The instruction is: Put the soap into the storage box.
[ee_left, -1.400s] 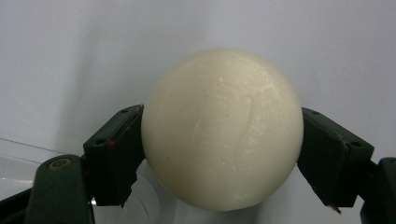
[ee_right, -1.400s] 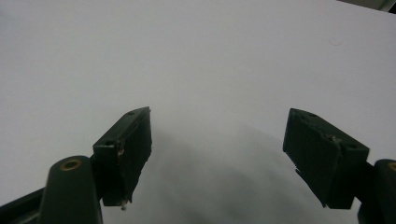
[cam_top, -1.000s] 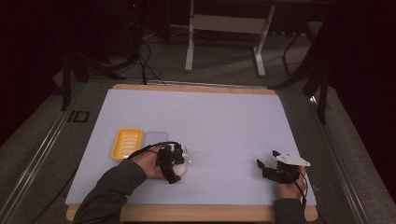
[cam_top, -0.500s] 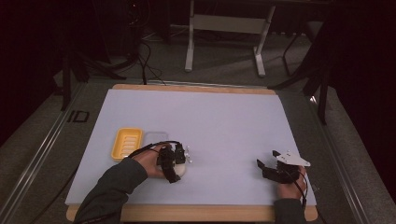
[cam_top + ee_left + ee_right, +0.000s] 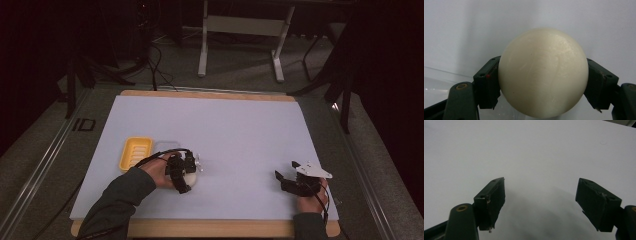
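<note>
left hand-held gripper (image 5: 541, 100), jaws just closing, pinches the ball (image 5: 543, 72) at its widest; keep that grip centred and lift straight. right hand-held gripper (image 5: 541, 207) rests spread, empty.

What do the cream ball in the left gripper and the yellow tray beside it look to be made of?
Ball: hard, smooth, probably plastic or resin; it has a soft sheen with fine scuffs, and it keeps its round shape between the pressing pads of the left gripper. Yellow tray: looks like moulded plastic, with an even colour, rounded corners and a raised rim; too small to judge its finish.
</note>
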